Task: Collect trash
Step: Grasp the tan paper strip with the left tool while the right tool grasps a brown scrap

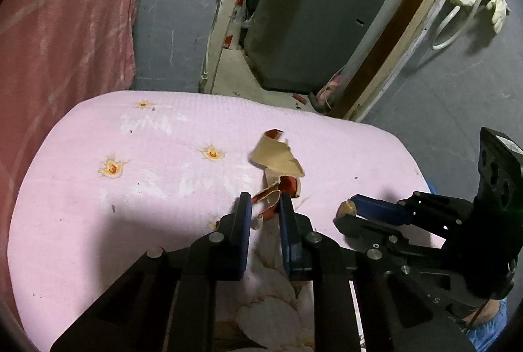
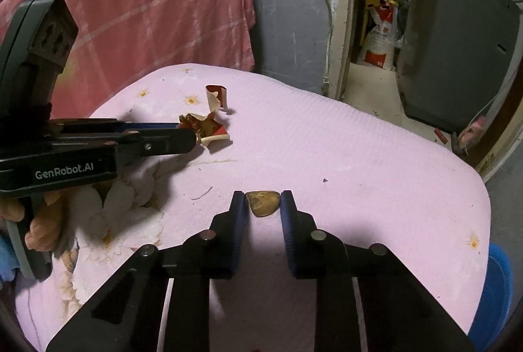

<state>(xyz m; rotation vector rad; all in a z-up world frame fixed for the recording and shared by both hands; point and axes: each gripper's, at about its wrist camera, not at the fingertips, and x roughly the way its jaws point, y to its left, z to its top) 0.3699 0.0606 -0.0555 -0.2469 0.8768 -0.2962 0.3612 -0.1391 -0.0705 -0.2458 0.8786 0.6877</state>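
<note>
The right gripper (image 2: 263,205) is pinching a small brown scrap (image 2: 262,203) between its narrowed fingers, near on the pink cloth (image 2: 359,156). Further left, the left gripper (image 1: 264,205) is clamping torn red-and-tan packaging (image 1: 278,162).

Matt pink cloth cover (image 2: 327,149) — torn cardboard scrap (image 1: 278,156).

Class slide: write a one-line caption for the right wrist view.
Right hand-held gripper pinches a small brown scrap above the pink quilted bedspread while the left hand-held gripper grips torn red-and-tan packaging.
</note>
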